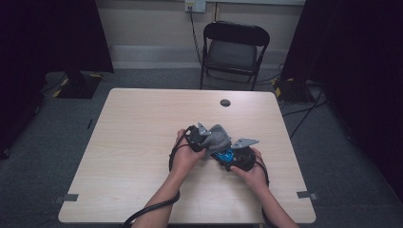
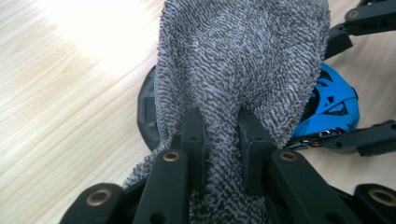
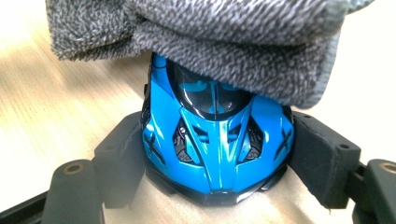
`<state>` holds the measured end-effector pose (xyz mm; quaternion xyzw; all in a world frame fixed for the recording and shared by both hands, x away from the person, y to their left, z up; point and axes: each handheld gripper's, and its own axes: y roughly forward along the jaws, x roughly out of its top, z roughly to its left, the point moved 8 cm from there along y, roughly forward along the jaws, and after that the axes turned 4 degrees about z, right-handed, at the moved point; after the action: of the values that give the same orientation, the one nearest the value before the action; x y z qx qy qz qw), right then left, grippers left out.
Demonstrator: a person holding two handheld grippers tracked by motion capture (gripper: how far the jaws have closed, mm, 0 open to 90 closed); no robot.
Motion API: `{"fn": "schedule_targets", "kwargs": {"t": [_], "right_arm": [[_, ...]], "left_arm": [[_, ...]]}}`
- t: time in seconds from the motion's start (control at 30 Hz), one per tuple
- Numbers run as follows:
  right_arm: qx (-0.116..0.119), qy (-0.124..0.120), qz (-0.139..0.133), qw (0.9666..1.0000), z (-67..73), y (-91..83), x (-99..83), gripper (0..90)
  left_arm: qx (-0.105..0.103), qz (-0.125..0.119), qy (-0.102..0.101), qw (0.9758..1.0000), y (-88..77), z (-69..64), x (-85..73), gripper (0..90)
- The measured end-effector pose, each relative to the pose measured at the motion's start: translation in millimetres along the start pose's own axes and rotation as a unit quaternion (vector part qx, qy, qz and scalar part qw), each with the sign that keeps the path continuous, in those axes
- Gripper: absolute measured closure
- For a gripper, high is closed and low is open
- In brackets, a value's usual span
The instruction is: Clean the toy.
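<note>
At the centre of the high view, on a pale wood-grain tabletop [image 1: 142, 123], a grey terry cloth [image 2: 243, 60] is pinched by the left gripper [image 2: 223, 140] fingers and draped over a glossy blue toy car [image 3: 215, 140], which is clamped between the right gripper [image 3: 215, 158] fingers.

The grey cloth [image 3: 196, 42] hides the blue toy car's [image 3: 217, 140] front half.

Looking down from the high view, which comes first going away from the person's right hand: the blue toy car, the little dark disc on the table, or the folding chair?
1. Blue toy car, beside the right hand.
2. Dark disc, near the table's far edge.
3. Folding chair, beyond the table.
</note>
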<state>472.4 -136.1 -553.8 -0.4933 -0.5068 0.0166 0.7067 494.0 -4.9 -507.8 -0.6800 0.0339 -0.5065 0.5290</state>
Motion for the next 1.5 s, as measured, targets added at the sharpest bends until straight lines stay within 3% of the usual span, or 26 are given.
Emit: {"fn": "schedule_targets", "kwargs": {"t": [0.27, 0.6, 0.9, 0.93, 1.27, 1.5], "right_arm": [[0.000, 0.000, 0.000, 1.0000, 0.0, 0.0, 0.0, 24.8], [0.000, 0.000, 0.000, 1.0000, 0.0, 0.0, 0.0, 24.8], [0.000, 0.000, 0.000, 1.0000, 0.0, 0.0, 0.0, 24.8], [0.000, 0.000, 0.000, 1.0000, 0.0, 0.0, 0.0, 24.8], [0.000, 0.000, 0.000, 1.0000, 0.1, 0.0, 0.0, 24.8], [0.000, 0.000, 0.000, 1.0000, 0.1, 0.0, 0.0, 24.8]], "left_arm": [[0.005, -0.006, -0.021, 0.9998, -0.3, 8.7, 2.5, 75.3], [0.020, -0.006, -0.032, 0.9993, 0.0, 19.2, 1.7, 75.2], [0.021, -0.009, -0.046, 0.9987, -0.9, 26.8, 2.0, 75.2], [0.017, -0.016, -0.057, 0.9981, -0.4, 28.0, 2.0, 75.2], [0.019, -0.020, -0.069, 0.9973, -2.8, 34.7, 0.6, 75.2], [0.026, -0.029, -0.083, 0.9958, -9.5, 47.4, -4.1, 75.3]]}}
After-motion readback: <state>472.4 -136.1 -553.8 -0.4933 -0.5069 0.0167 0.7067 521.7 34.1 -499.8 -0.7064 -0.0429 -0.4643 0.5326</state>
